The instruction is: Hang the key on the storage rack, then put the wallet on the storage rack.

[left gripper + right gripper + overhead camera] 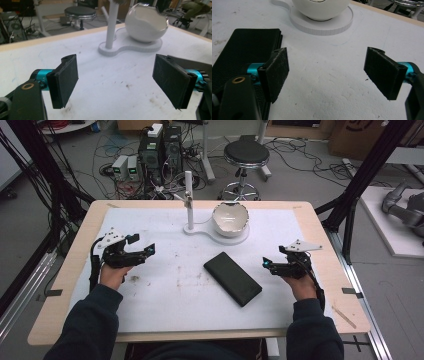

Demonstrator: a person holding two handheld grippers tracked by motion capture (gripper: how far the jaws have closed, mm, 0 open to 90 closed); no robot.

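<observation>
Your left gripper [142,251] sits over the left part of the white mat [165,295], jaws spread wide with nothing between them. In the left gripper view you look along those two black pads [66,77] at bare, slightly smudged mat, and beyond it the white stand [111,25] rising from its flat base, with the white bowl [146,23] sitting on the same base just to the right of the post. The bowl's rim is chipped and uneven at the top.

Your right gripper [270,265] rests at the right side of the mat, its jaws also standing wide apart and pinching nothing. In the right gripper view, the black case [242,50] lies flat on the mat just beside and partly behind the left-hand pad [277,72]; whether they touch I cannot tell. The space between the pads holds only white mat. Ahead, the round base under the bowl fills the top of that view.

From the high view, the black case [232,278] lies diagonally near the middle of the mat, between your two hands and closer to the right one. The bowl [230,218] and stand [189,200] sit at the far edge of the mat, well apart from both grippers. Both of your forearms, in dark sleeves, come in from the near edge of the wooden table [65,285].
</observation>
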